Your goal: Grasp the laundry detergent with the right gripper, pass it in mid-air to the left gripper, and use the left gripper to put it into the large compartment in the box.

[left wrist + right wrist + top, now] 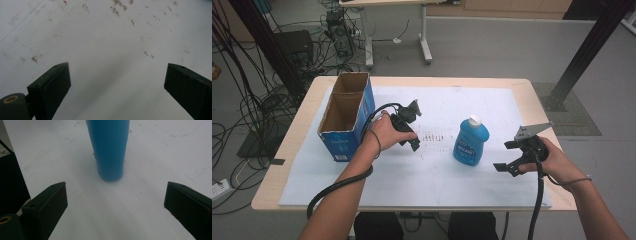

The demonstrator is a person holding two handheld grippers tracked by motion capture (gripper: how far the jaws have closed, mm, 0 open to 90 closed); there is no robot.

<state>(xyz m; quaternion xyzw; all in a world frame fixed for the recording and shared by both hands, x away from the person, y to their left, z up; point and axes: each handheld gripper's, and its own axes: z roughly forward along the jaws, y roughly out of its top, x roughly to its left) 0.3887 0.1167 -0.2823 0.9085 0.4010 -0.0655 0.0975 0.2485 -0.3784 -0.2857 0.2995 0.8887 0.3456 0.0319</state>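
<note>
A blue bottle [471,141] with a white cap stands upright on the white sheet [437,185], right of the middle. In the right gripper view the blue bottle [109,150] rises just ahead of the wide-apart jaws. My right gripper [507,156] is open, a short way to the bottle's right, with nothing between its jaws. My left gripper [414,131] is held left of the bottle beside an open cardboard box [346,116]. Its jaws stand wide apart over the bare, speckled sheet [110,50], so the left gripper [117,82] is open and empty.
The blue-sided box stands at the sheet's left edge, open at the top with two compartments. A patch of dark specks [434,137] marks the sheet between left gripper and bottle. Cables, desk legs and a black frame post [587,50] stand on the floor beyond the table.
</note>
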